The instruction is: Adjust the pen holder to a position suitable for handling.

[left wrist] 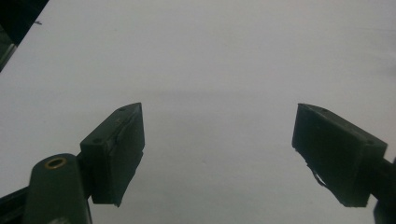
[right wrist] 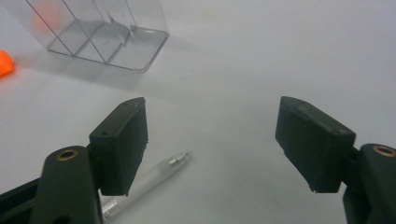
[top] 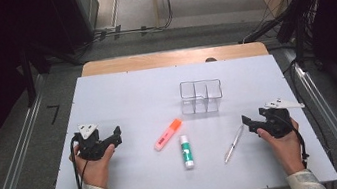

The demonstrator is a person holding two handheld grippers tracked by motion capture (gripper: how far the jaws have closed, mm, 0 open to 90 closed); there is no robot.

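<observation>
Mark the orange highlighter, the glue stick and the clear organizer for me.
orange highlighter [top: 167,134], high view, middle of its barrel.
glue stick [top: 186,151], high view, middle of its white and green body.
clear organizer [top: 201,96], high view, its near front wall.

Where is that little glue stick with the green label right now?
In the high view, the white glue stick with the green label lies mid-table, between the orange highlighter and the clear pen.

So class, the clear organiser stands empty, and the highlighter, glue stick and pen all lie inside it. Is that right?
Not quite. The clear organiser is empty, but the highlighter, glue stick and pen lie on the table in front of it, as the high view shows.
</observation>
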